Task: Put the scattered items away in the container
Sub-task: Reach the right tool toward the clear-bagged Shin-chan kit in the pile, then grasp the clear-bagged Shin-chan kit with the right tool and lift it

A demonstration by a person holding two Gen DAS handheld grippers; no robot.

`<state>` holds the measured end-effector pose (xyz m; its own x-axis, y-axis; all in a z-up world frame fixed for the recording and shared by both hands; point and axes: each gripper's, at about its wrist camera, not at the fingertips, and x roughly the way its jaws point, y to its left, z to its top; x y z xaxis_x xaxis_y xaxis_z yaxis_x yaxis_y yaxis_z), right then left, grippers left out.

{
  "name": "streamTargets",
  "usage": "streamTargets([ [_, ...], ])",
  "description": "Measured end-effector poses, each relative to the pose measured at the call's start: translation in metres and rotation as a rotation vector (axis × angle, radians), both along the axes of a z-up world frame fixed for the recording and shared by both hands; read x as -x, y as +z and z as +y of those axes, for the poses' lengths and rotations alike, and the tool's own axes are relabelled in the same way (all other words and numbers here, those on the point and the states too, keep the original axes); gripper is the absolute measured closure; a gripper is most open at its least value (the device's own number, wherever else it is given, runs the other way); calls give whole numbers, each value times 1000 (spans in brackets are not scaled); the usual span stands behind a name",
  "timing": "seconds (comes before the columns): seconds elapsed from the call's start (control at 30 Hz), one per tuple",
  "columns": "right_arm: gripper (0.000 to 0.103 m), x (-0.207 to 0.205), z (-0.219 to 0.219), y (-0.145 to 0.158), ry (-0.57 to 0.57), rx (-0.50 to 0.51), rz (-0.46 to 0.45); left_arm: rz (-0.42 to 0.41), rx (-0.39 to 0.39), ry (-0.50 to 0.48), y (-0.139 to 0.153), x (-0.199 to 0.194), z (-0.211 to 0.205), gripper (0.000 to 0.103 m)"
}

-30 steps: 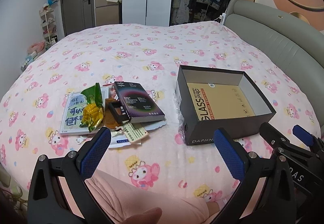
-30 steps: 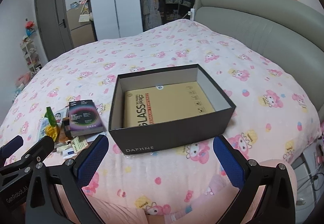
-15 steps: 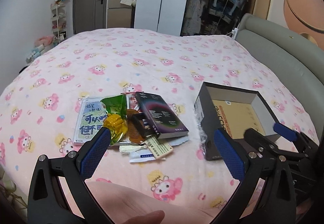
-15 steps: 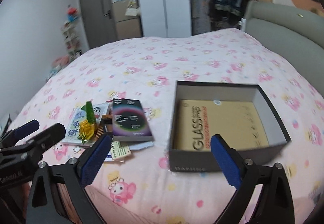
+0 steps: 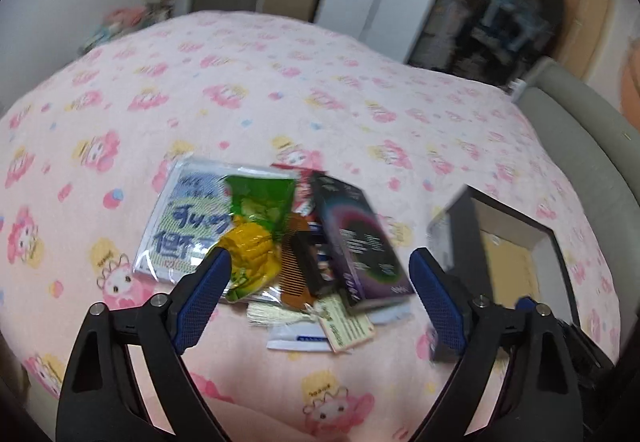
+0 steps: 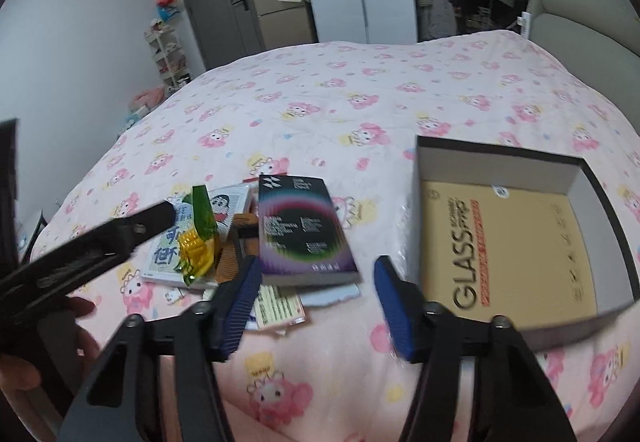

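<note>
**Both claws closing in on the pile**

The left claw (image 5: 316, 298) is hanging over the scattered items with its pads wide apart, gripping nothing; compared with 0.5 s ago it is sitting nearer the pile. The right claw (image 6: 316, 306) is also gaping and has swung from the box toward the dark book (image 6: 302, 230), its pads narrower than before. The pile is lying on the pink bed (image 6: 360, 90): book, green-and-yellow snack packet (image 5: 256, 226), brown comb (image 5: 296, 266), paper tag (image 5: 346, 326). The dark box (image 6: 496, 162) is sitting just right of the pile, holding 1 tan "GLASS" package (image 6: 512, 250).
</note>
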<state>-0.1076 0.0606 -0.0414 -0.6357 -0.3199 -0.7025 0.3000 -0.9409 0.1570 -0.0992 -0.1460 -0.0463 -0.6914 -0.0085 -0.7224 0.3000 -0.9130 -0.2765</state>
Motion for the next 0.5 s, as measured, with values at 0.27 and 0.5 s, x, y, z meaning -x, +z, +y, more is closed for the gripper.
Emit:
streamTargets([
  [0.27,77,31,-36,-10,108,-24,-50,-71,-42,67,-15,19,-57,24],
  [0.5,77,49,-110,-27,323,59,-173,-140,-219,135,-37,31,-153,25],
])
